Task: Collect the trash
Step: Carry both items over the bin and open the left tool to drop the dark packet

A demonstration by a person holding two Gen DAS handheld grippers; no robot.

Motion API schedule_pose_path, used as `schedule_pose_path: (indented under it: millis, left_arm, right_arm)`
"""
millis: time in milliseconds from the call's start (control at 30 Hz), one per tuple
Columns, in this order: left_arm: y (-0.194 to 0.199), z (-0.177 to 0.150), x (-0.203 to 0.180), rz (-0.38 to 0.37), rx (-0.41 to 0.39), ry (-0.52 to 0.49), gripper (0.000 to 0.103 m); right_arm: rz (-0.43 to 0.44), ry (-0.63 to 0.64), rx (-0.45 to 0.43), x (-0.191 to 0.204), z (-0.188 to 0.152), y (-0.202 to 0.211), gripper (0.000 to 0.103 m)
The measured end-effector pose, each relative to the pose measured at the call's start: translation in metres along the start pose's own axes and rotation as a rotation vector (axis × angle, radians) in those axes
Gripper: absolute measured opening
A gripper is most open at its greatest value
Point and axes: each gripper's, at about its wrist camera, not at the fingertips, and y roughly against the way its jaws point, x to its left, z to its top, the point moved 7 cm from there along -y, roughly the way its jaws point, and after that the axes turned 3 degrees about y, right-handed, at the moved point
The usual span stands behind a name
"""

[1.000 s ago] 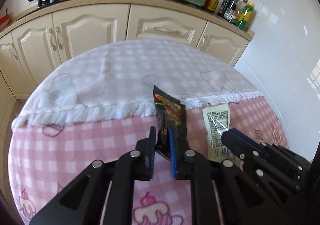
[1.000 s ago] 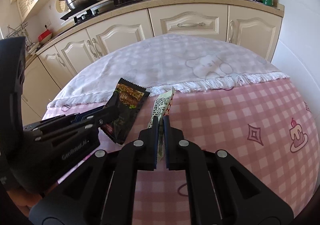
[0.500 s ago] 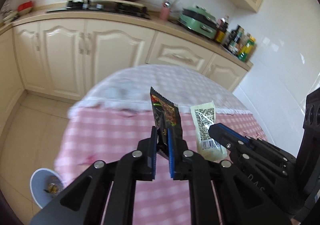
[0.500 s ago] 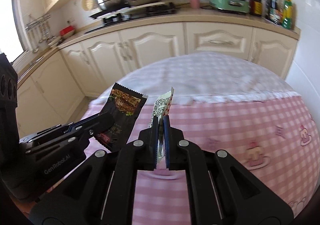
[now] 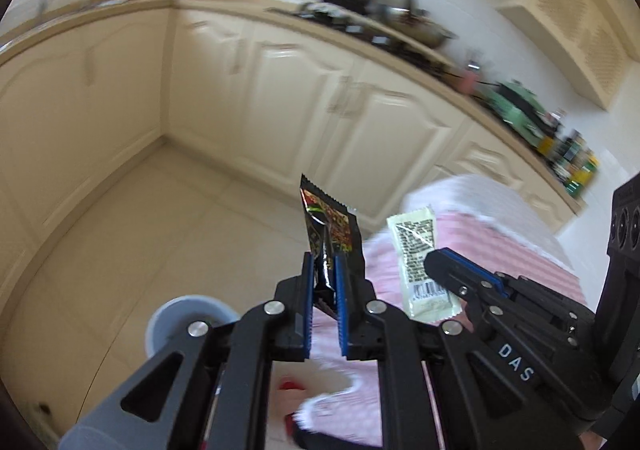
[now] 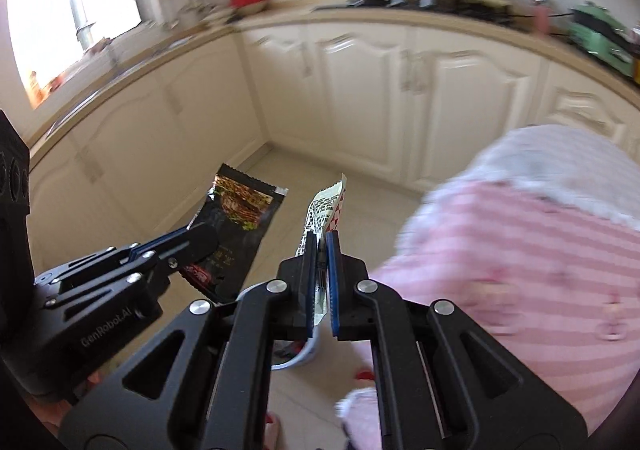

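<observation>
A long row of cream cupboards [image 5: 280, 98] is seen along the wall, blurred, with the pale tiled floor [image 5: 160, 218] below and the pink checked cloth on the tabletop [image 6: 520, 258] off to the right. A small grey bin [image 5: 180, 320] is seen on the floor, low down just behind the left tongs [image 5: 324, 282]. The dark snack wrapper [image 5: 332, 226] is held up in the air, pinched tight in the left tongs, and the pale wrapper with a barcode [image 5: 420, 250] is held up beside it, pinched tight in the right tongs [image 6: 319, 270].
</observation>
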Motion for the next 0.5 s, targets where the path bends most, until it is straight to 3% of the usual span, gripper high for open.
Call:
schedule_pose_path:
  millis: [267,500]
  left_arm:
    - [-0.038,-0.039,0.129,0.123,0.111,0.159,0.009]
    - [-0.091,-0.078,0.169,0.168,0.229,0.206,0.009]
  right_arm:
    - [0.129,0.048,0.184,0.084,-0.045,-0.105,0.006]
    - [0.165,0.044,0.36,0.109,-0.103,-0.186,0.006]
